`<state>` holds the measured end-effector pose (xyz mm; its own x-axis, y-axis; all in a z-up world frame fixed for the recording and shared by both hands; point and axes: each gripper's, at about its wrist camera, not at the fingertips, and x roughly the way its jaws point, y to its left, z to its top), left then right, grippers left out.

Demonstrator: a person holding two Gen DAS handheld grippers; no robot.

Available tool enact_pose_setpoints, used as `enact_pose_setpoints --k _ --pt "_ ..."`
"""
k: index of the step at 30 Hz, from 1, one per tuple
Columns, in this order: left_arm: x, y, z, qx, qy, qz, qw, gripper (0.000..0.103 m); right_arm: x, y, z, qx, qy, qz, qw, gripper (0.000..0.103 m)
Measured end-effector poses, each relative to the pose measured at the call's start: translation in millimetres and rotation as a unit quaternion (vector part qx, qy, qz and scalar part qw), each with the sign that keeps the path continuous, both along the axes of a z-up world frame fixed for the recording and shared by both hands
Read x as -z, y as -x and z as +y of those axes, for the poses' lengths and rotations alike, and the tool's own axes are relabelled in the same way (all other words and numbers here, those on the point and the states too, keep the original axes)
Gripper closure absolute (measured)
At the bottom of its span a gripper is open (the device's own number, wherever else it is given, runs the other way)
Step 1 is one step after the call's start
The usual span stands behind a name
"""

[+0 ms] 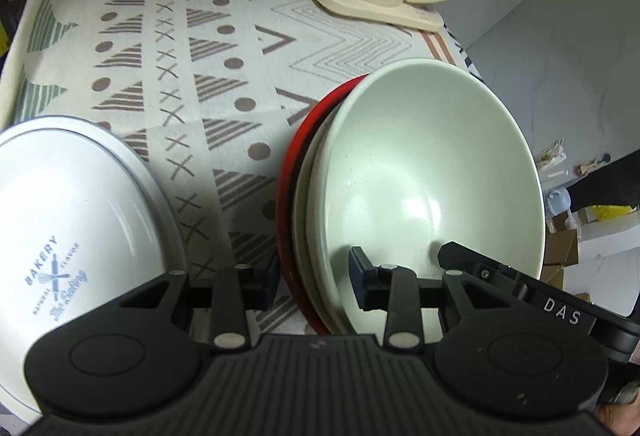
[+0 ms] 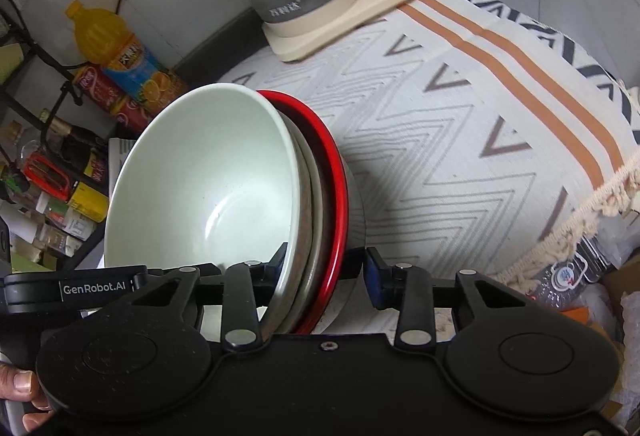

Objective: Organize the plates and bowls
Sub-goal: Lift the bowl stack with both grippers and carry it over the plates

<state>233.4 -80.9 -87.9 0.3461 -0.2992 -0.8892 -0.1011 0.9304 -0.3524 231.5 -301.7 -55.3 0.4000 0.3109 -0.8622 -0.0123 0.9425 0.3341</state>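
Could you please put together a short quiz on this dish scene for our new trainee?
1. Multiple choice: in the stack, the rim showing behind the pale green bowl is brightly coloured. Which colour is it? A blue, B red, C yellow.
2. True or false: the left gripper and the right gripper each have their fingers on either side of that same stack's edge.
3. Short answer: which word is printed in capitals along the top of the emblem on the white plate?

Key: 1 B. 2 True. 3 BAKERY.
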Motion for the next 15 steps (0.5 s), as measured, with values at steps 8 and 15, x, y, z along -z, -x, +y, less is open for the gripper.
enact_pose_setpoints --k 8,15 --pt "-19 6 21 -0.018 0.000 -0.021 0.9996 0.068 -12 -2 23 -0.019 -0.007 -0.014 1.000 0.067" --pt "-37 16 45 -0.041 0.002 -0.036 0.9985 0.068 -26 -3 47 -0.035 -0.019 -0.026 0.999 0.067"
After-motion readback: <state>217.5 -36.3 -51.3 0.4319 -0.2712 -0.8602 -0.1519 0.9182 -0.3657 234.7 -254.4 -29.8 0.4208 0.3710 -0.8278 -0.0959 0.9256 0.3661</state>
